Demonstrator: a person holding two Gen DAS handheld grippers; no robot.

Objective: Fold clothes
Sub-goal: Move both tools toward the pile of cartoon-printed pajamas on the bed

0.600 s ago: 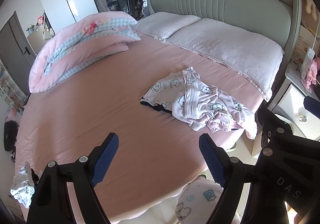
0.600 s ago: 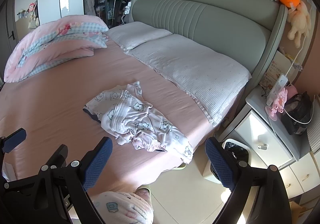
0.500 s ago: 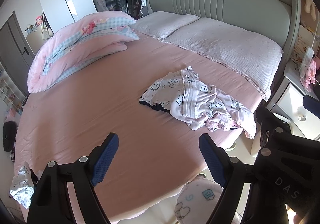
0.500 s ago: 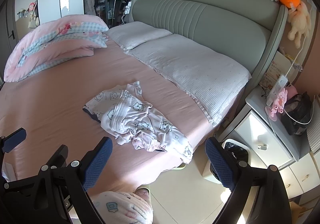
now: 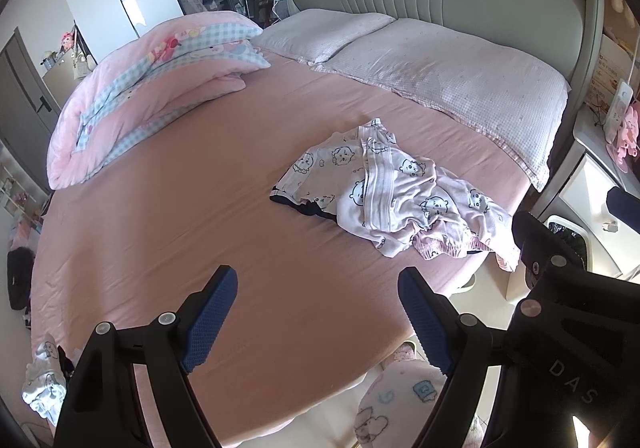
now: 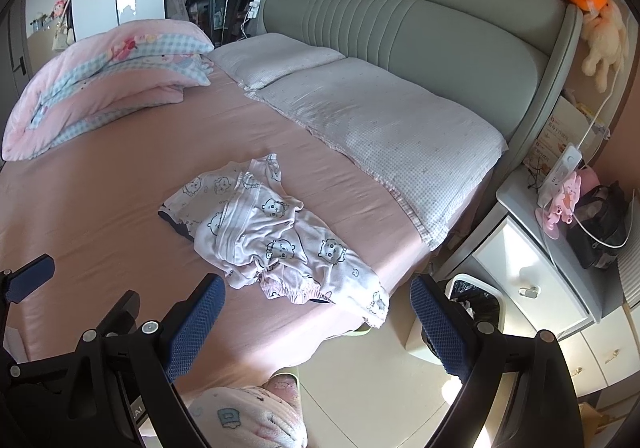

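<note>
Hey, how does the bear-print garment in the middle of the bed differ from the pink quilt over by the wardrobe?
The bear-print garment lies crumpled and loose near the bed's edge; the pink quilt is folded into a thick bundle at the far side. The garment is thin, pale and covered in small bear faces; the quilt is bulky, pink with blue checked panels. The garment looks much the smaller. Both rest on the pink sheet.

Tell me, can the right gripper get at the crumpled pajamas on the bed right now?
Probably yes: the right gripper is open and empty, the pajamas lie just ahead near the bed's edge, nothing between.
</note>
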